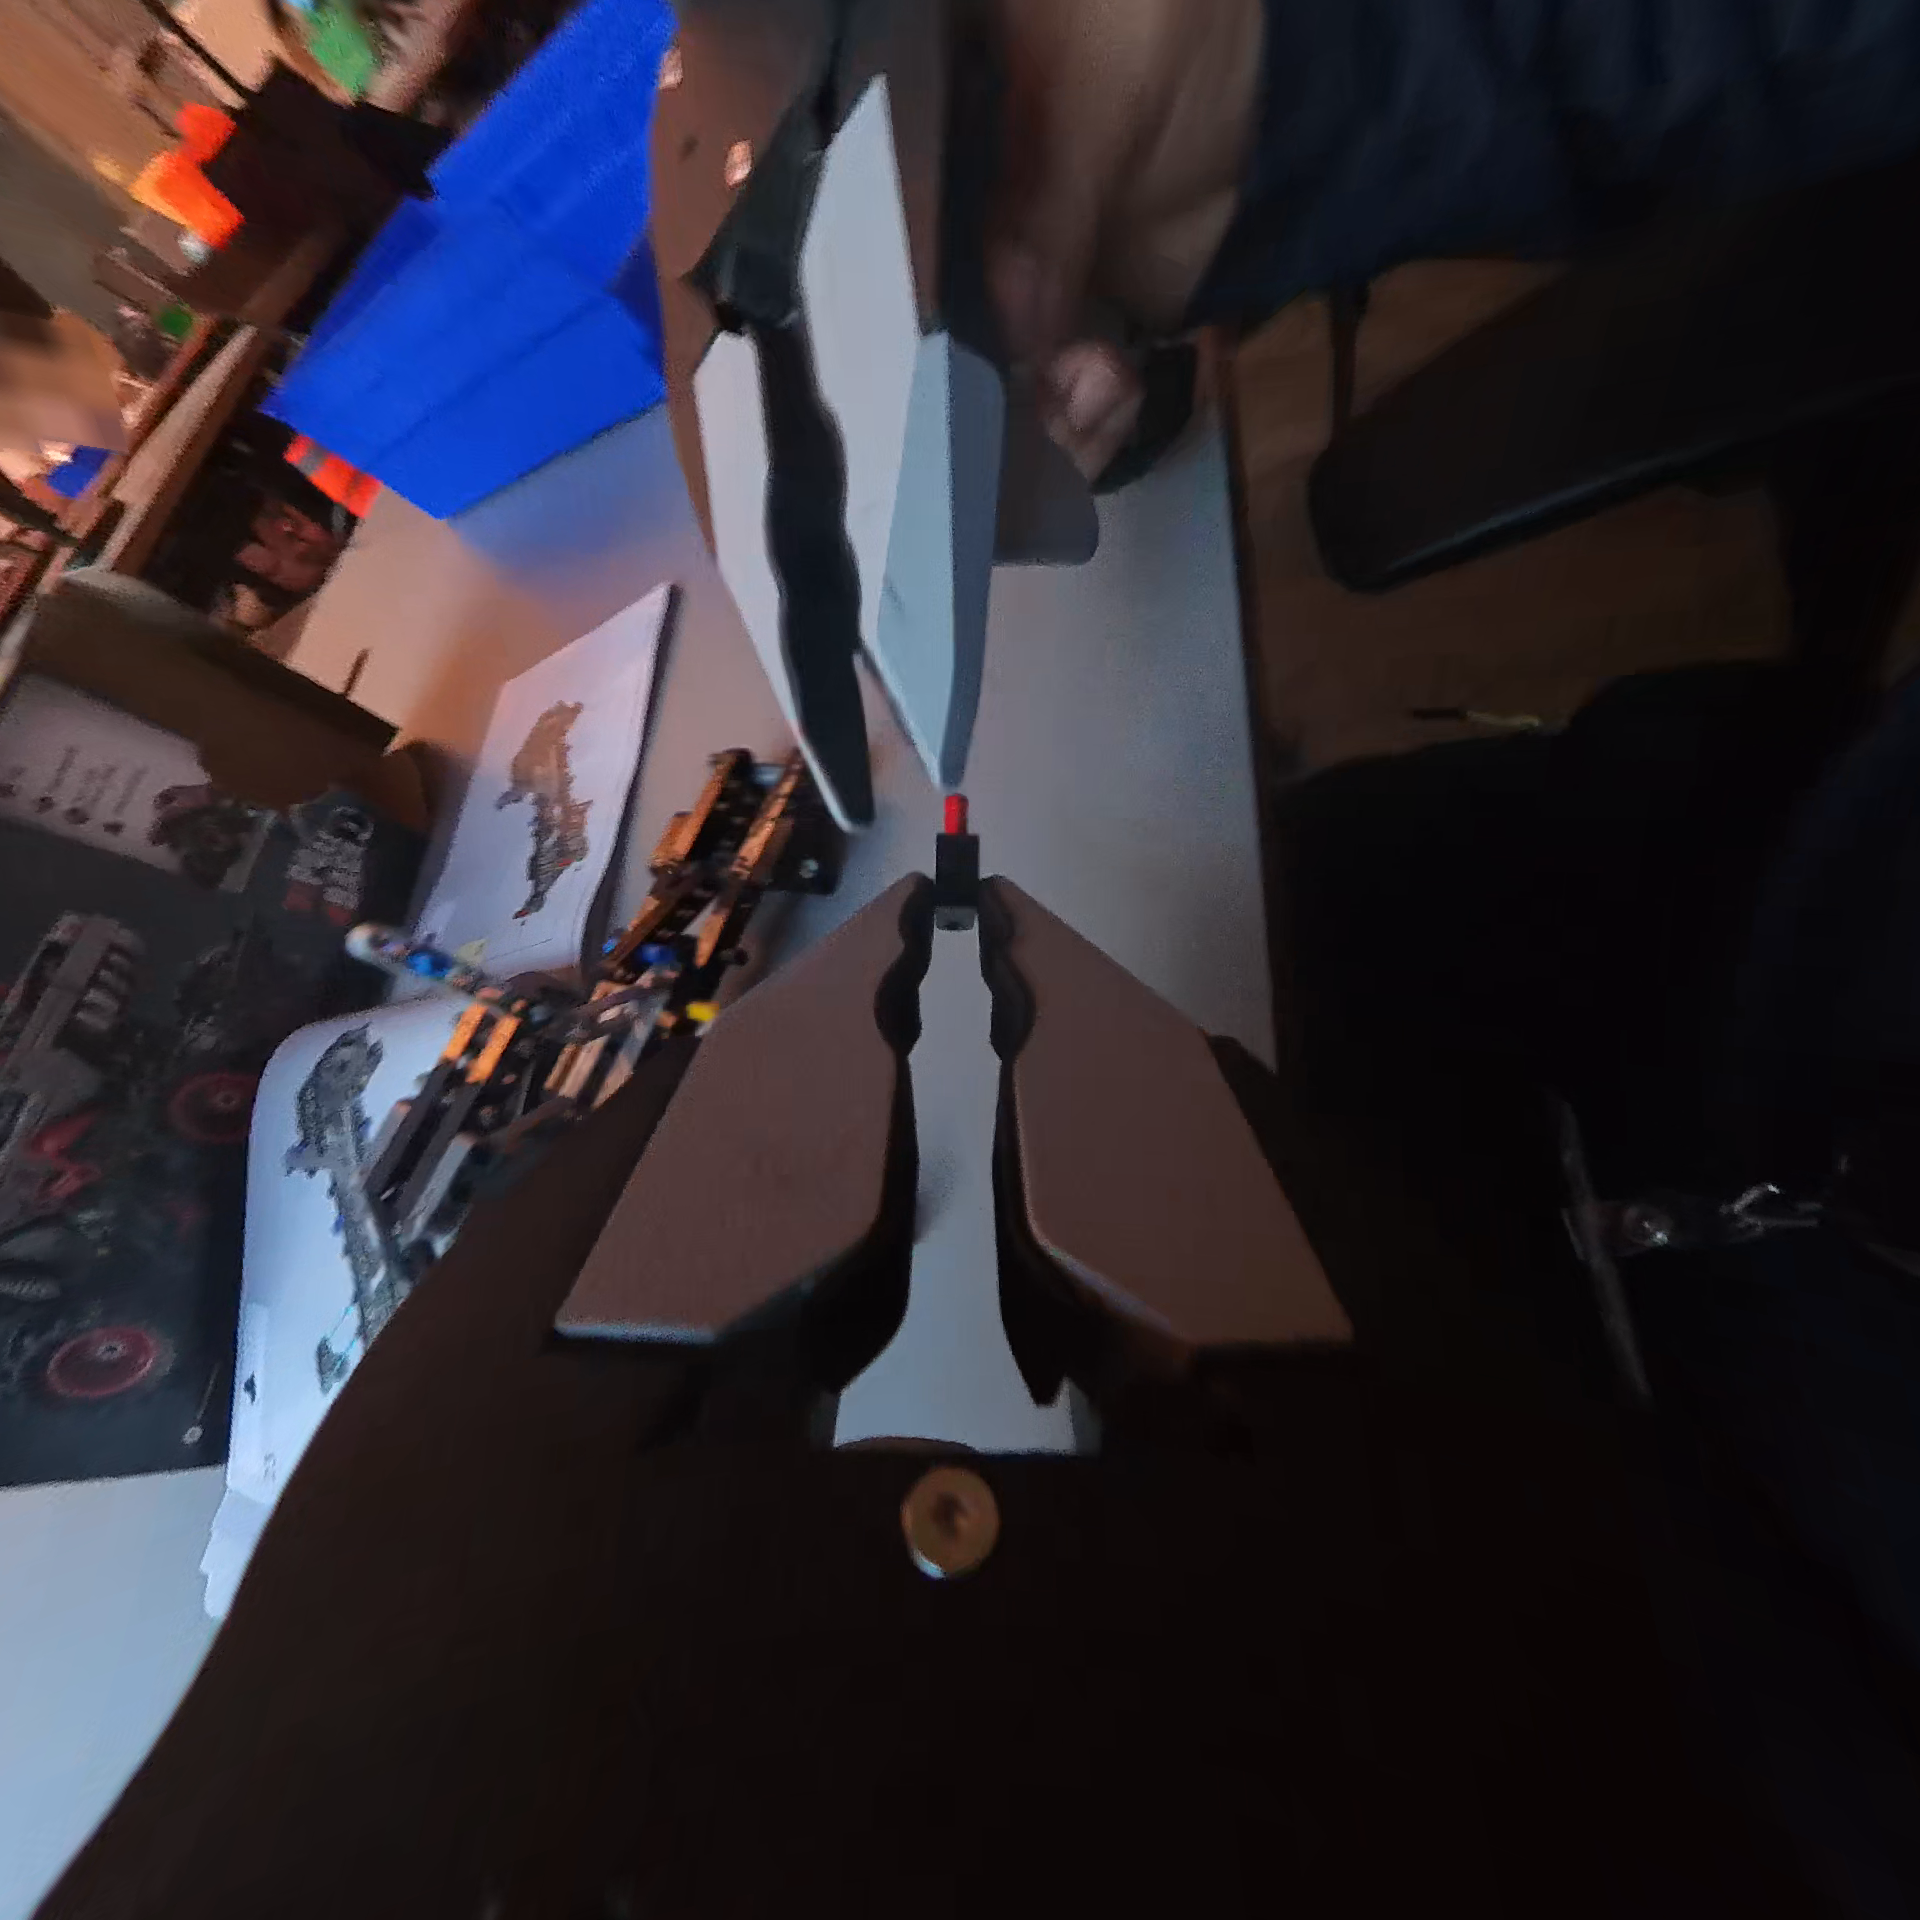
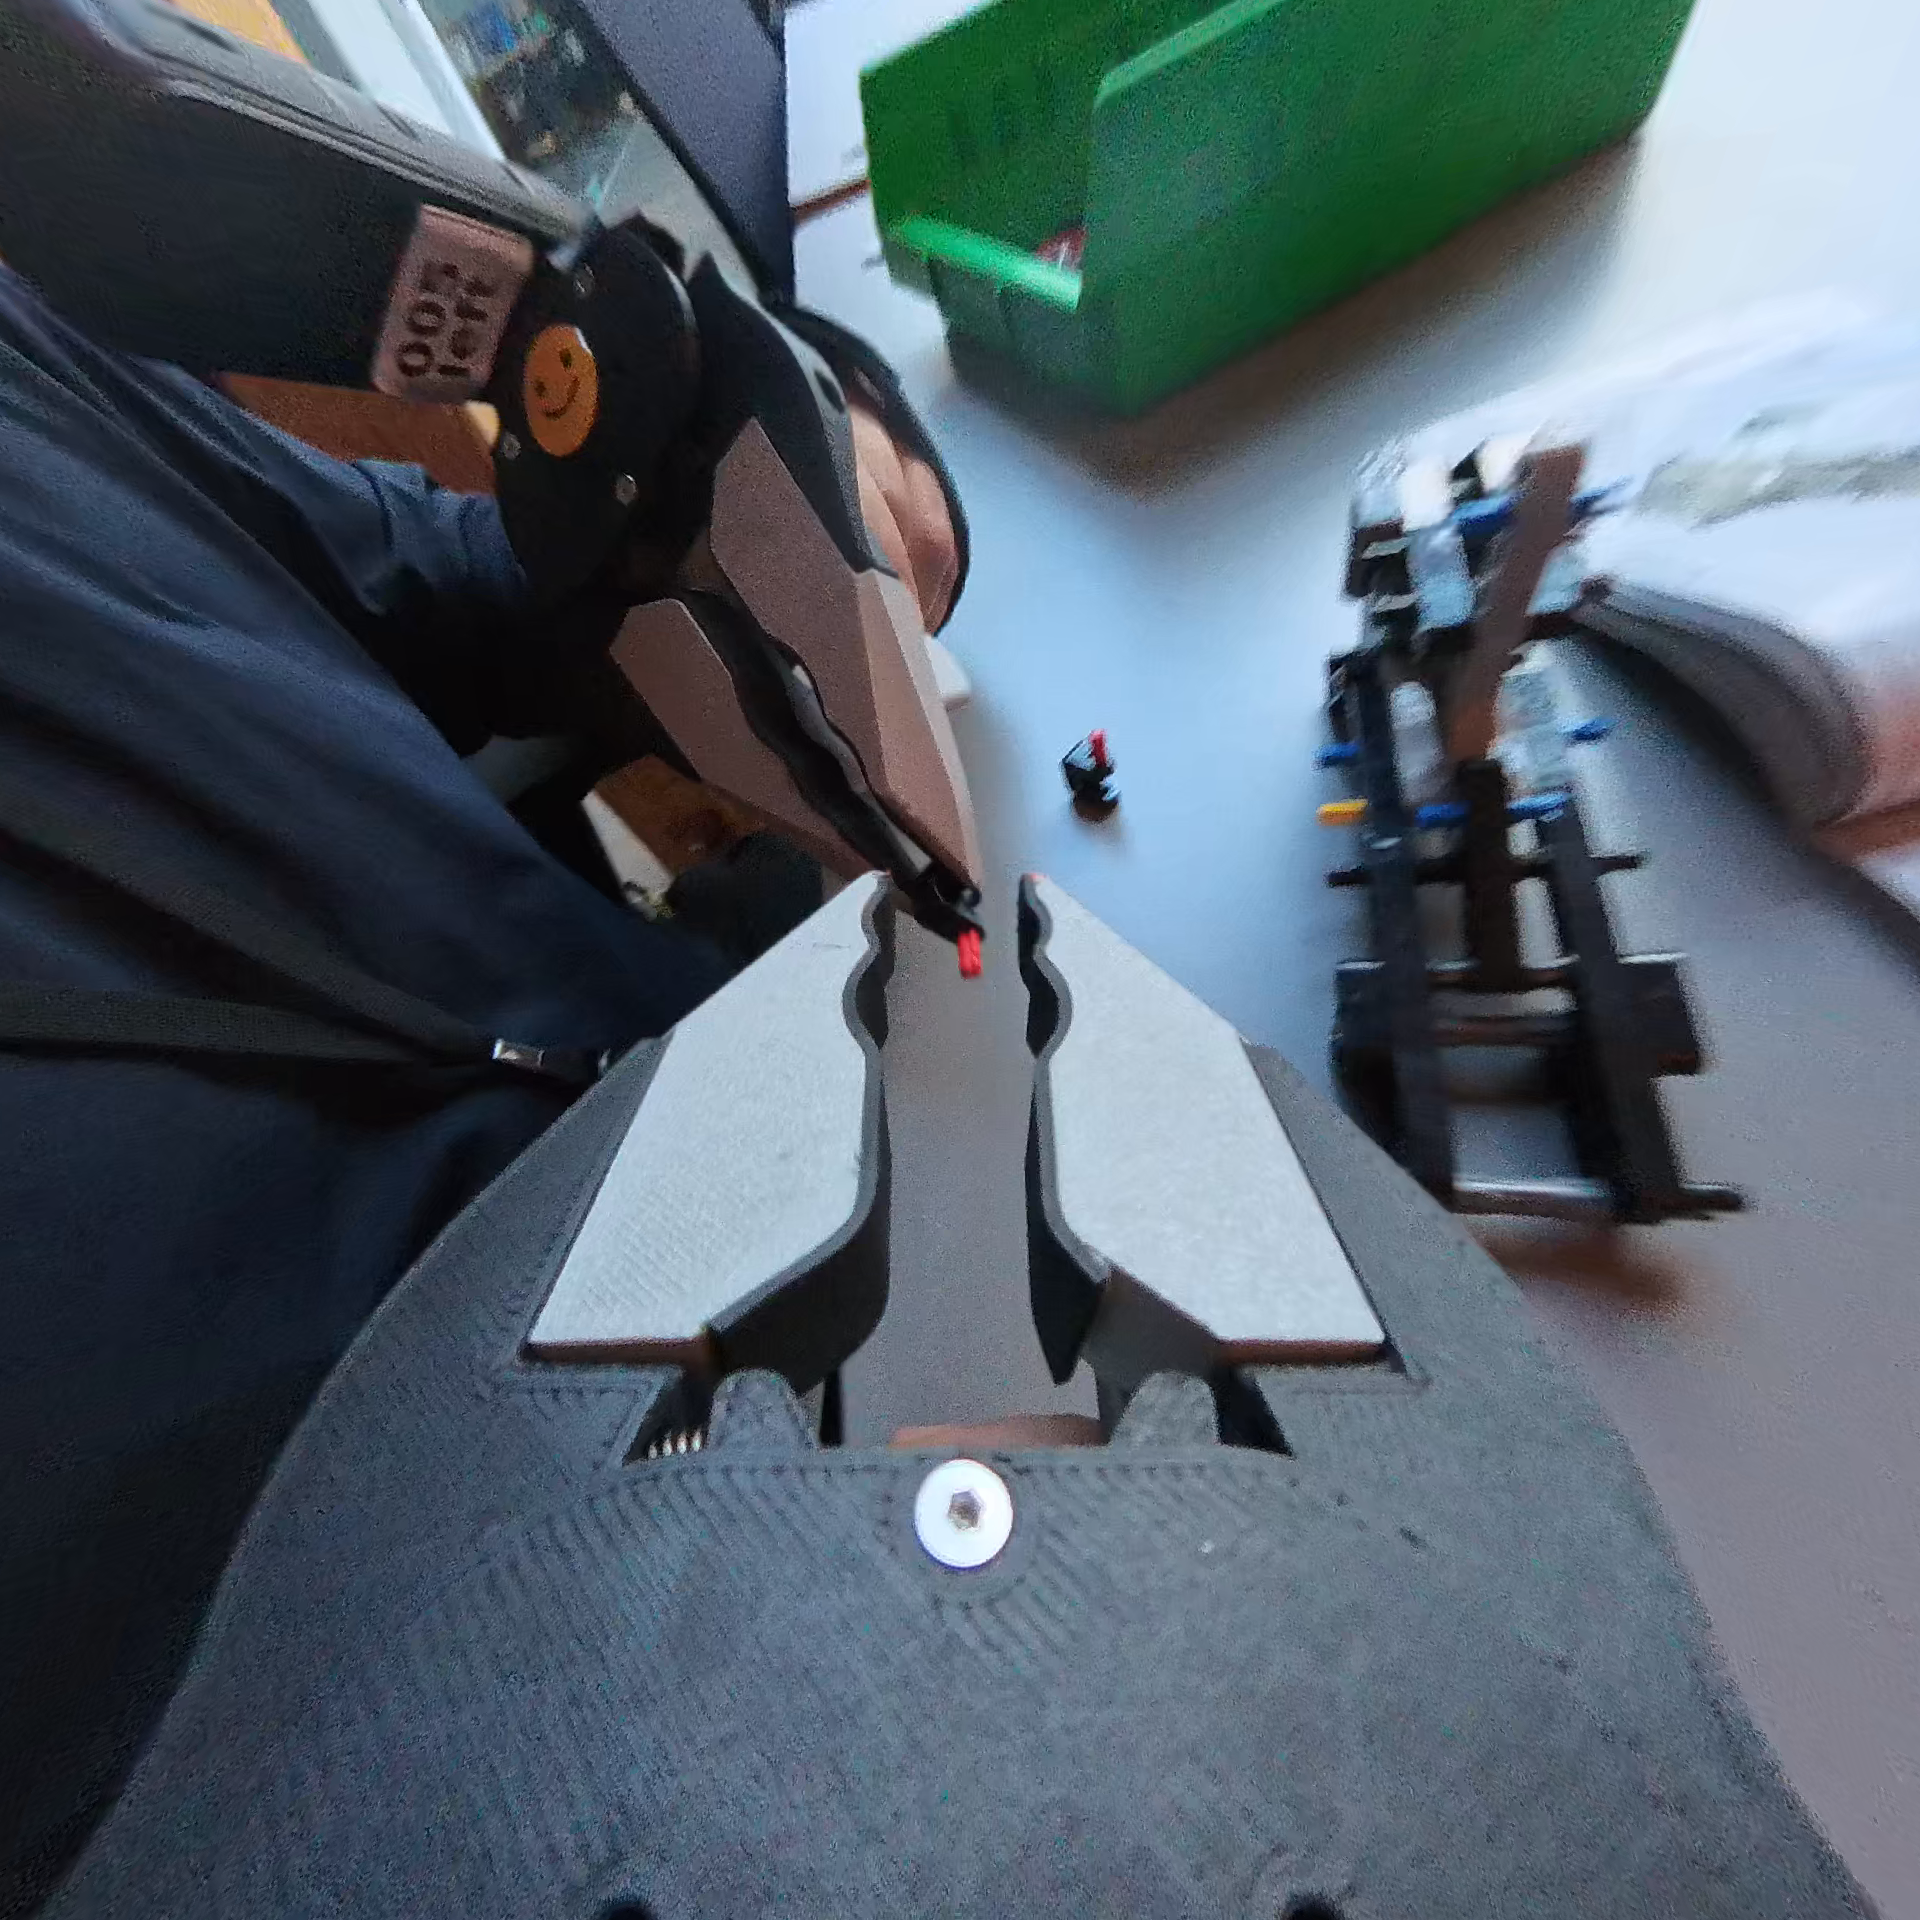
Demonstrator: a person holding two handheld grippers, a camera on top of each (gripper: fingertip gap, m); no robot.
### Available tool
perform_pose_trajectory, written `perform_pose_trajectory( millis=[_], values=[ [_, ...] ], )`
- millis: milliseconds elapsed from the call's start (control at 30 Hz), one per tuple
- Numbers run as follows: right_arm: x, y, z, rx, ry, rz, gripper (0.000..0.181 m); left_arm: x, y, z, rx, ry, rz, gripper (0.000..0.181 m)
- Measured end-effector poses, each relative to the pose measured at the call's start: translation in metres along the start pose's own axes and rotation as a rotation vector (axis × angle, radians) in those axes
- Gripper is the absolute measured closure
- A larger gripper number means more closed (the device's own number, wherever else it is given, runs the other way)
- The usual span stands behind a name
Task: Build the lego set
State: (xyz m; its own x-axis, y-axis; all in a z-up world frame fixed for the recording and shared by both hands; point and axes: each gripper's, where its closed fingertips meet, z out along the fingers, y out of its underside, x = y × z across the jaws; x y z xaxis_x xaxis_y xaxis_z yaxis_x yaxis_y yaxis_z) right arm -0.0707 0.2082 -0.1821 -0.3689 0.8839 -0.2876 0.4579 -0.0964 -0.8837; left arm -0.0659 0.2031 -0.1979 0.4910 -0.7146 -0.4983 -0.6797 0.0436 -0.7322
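Observation:
My left gripper (image 1: 953, 885) is shut on a small black connector with a red pin (image 1: 954, 868) sticking out of its far end, held above the white table. My right gripper (image 2: 954, 902) is open, its fingertips on either side of that red pin (image 2: 968, 951); it also shows in the left wrist view (image 1: 906, 800), tips just beyond the pin. A second black-and-red piece (image 2: 1091, 774) lies on the table past both grippers. The partly built black chassis (image 2: 1496, 914) with blue and yellow pins lies to the right; it also shows in the left wrist view (image 1: 665, 956).
A green bin (image 2: 1247, 197) stands at the back of the table. Blue bins (image 1: 499, 312) stand at the far left. An open instruction booklet (image 1: 551, 800) and the set's box (image 1: 114, 1091) lie beside the chassis. The table edge (image 1: 1247, 727) and a person's dark clothing (image 2: 208, 831) are close. The tips of both grippers are at nearly the same place.

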Motion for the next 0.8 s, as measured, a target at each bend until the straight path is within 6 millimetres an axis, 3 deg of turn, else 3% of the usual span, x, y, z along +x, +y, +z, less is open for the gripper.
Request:
perform_pose_trajectory(
  millis=[167, 267, 433, 800],
  values=[
    [0.031, -0.01, -0.027, 0.092, 0.13, -0.154, 0.159, -0.02, 0.005, -0.041, 0.194, 0.012, -0.147, 0.176],
    [0.055, -0.012, -0.047, 0.153, 0.244, -0.243, 0.159, -0.038, 0.018, -0.068, 0.277, -0.015, -0.226, 0.177],
    [0.091, -0.023, -0.083, 0.25, 0.423, -0.229, 0.155, -0.065, 0.048, -0.083, 0.218, -0.123, -0.312, 0.176],
    [0.087, -0.015, -0.071, 0.175, 0.466, -0.321, 0.156, -0.079, 0.051, -0.087, 0.253, -0.159, -0.387, 0.176]
  ],
)
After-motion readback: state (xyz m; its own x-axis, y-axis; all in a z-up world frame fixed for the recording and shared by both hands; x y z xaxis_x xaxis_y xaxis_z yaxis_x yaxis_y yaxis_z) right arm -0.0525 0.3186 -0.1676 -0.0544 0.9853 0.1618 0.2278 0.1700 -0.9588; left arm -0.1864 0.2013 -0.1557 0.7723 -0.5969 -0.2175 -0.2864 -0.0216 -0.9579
